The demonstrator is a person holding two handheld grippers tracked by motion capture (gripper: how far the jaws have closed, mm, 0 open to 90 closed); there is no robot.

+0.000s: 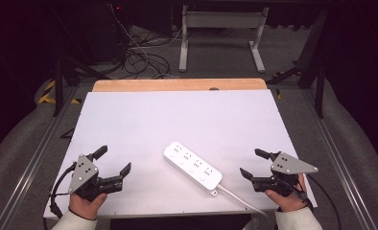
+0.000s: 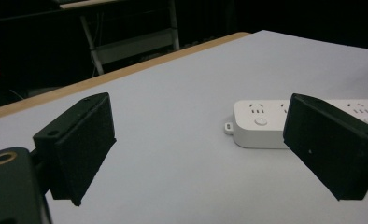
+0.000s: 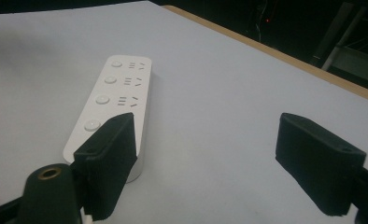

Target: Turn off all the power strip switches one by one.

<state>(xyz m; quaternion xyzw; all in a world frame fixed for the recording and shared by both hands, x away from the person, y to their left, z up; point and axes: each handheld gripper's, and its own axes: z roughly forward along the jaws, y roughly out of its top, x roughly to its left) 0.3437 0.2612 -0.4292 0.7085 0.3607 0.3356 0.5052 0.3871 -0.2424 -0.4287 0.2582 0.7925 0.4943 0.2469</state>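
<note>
The power strip (image 1: 193, 167) lies flat between my two grippers, its long axis slanting from far-left to near-right, cord end toward my right gripper (image 1: 254, 165). My left gripper (image 1: 113, 161) and my right both gape wide, holding nothing. Bare white table (image 1: 177, 115) stretches beyond; its near edge sits close behind my jaws.

The white oblong plastic power strip (image 1: 193, 167) lies on the flat white counter (image 1: 177, 120), between the left tongs (image 1: 113, 162) and the right tongs (image 1: 252, 164), nearer the right ones.
</note>
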